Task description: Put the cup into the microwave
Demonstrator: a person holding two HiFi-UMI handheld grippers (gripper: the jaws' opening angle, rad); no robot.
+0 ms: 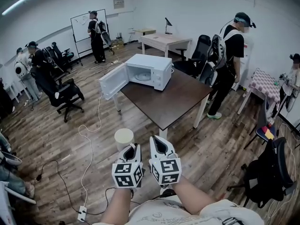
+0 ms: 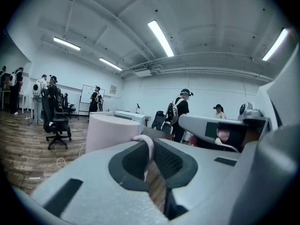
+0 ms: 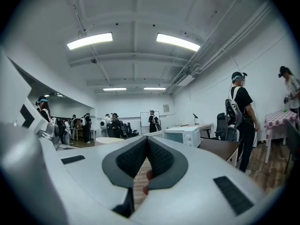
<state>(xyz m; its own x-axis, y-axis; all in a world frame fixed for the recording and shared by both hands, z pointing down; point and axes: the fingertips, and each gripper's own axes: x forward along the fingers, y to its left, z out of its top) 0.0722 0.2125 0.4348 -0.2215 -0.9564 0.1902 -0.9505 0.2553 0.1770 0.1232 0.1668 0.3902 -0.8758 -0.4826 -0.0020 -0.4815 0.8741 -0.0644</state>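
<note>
A pale cup (image 1: pixel 123 137) hangs over the wood floor, short of the dark brown table (image 1: pixel 173 104). My left gripper (image 1: pixel 132 147) is shut on its handle; in the left gripper view the thin handle (image 2: pixel 148 144) runs between the pads, with the cup body (image 2: pixel 110 130) just ahead. My right gripper (image 1: pixel 156 140) is beside it, shut and empty, its pads meeting in the right gripper view (image 3: pixel 146 142). The white microwave (image 1: pixel 149 71) stands on the table's far end with its door (image 1: pixel 113 81) swung open to the left. It also shows ahead as the microwave (image 3: pixel 185 135).
A white cable and a power strip (image 1: pixel 82 213) lie on the floor at the left. Black office chairs (image 1: pixel 65 95) stand left and one (image 1: pixel 265 172) at the right. A person (image 1: pixel 229 55) stands by the table's far right corner; others are at the back.
</note>
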